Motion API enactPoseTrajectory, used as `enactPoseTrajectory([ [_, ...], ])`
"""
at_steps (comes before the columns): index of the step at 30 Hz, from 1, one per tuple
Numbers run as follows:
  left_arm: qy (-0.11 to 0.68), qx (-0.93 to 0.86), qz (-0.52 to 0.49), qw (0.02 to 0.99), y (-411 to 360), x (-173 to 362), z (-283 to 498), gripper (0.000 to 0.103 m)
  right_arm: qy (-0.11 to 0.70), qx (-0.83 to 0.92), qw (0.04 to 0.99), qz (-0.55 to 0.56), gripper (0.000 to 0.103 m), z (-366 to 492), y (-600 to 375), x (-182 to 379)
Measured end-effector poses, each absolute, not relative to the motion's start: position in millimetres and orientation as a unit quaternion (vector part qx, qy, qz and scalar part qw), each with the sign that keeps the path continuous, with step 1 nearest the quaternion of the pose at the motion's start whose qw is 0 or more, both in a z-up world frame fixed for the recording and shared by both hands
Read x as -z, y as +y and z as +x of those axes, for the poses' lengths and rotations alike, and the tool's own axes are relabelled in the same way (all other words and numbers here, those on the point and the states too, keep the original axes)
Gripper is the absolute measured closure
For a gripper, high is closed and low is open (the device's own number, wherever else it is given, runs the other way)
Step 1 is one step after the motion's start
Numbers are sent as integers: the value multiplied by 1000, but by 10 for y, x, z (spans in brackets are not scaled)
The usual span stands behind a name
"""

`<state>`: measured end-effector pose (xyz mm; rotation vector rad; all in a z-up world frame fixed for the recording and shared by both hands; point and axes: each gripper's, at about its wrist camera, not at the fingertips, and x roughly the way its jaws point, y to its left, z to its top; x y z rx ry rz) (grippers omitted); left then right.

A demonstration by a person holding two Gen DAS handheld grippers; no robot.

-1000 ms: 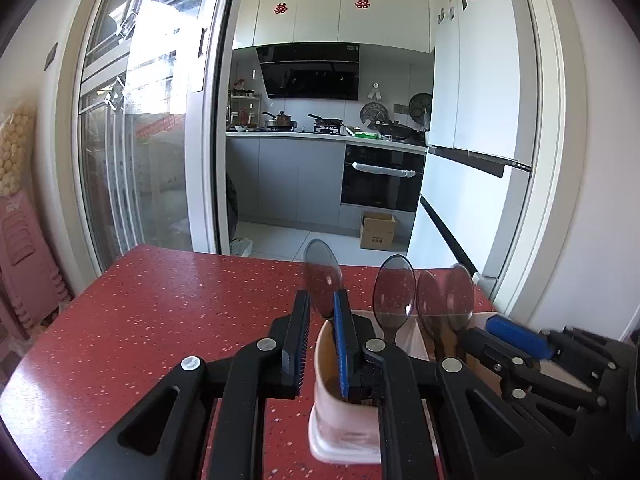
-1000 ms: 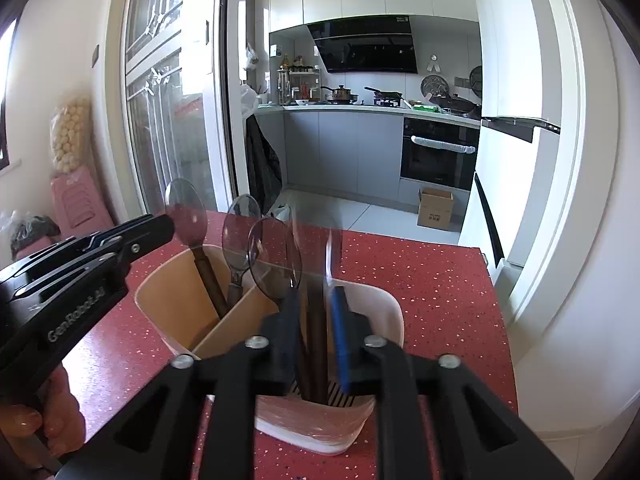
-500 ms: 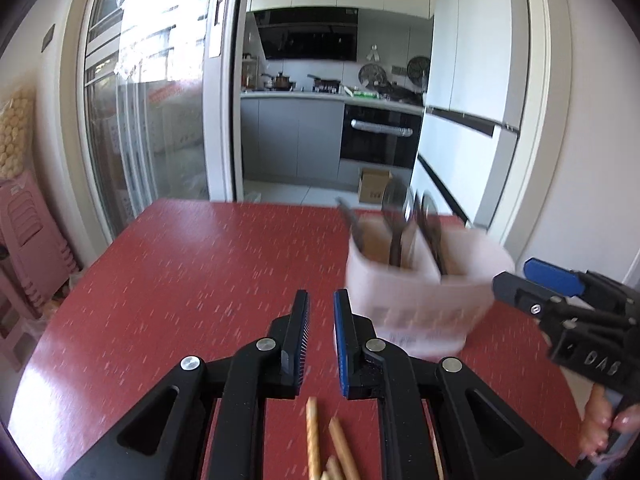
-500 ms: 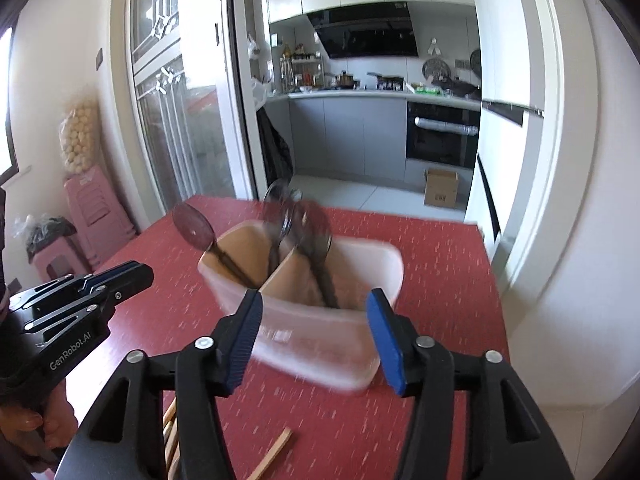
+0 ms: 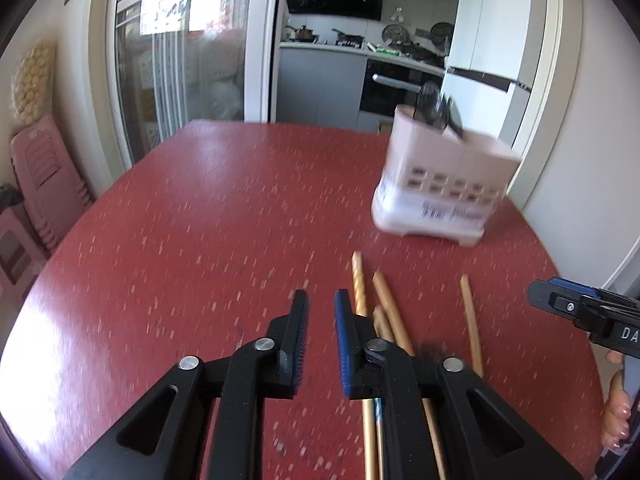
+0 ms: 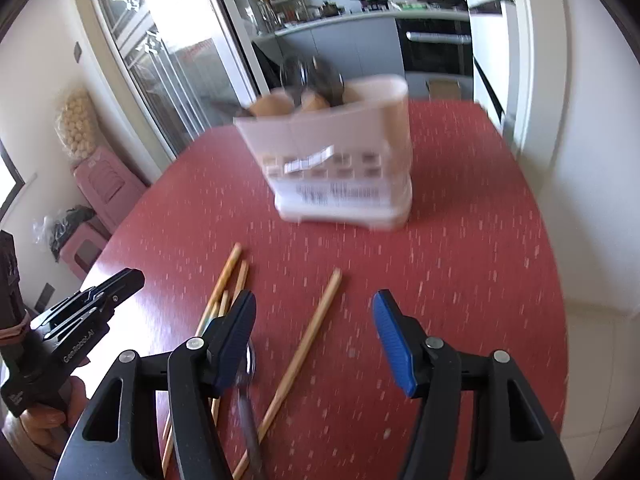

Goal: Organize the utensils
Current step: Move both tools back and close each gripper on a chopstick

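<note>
A pale pink utensil holder stands upright on the red table, with dark spoons sticking out of it. Several wooden chopsticks lie loose on the table nearer to me. My left gripper hovers just left of the chopsticks, its jaws opening with nothing between them. My right gripper stands wide and still opening above one lone chopstick, not touching it. A dark-handled spoon lies under its left finger.
Stacked pink stools stand left of the table by a glass sliding door. A white wall runs close along the table's right edge. Each gripper shows in the other's view, at the left and right edges, held by a hand.
Both grippers have let go at the holder and pulled back toward me and lower. The holder now stands farther off, the chopsticks have come into view, and the right jaws have spread wide.
</note>
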<state>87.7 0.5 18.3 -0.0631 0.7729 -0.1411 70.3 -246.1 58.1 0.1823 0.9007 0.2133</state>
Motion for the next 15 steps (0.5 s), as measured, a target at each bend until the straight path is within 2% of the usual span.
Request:
enactPoseTrajectory([
  [1,384,63,-31,921,23,-134,837,0,440,-101,888,91,38,666,-2458,-541],
  [4,380,55,-30,923,60,-70,699,0,458,-95,879,97,38,578,-2457,-421],
  [15,451,56,6,891,86,281,730,0,500,-80,857,94,38,410,-2374,-203],
])
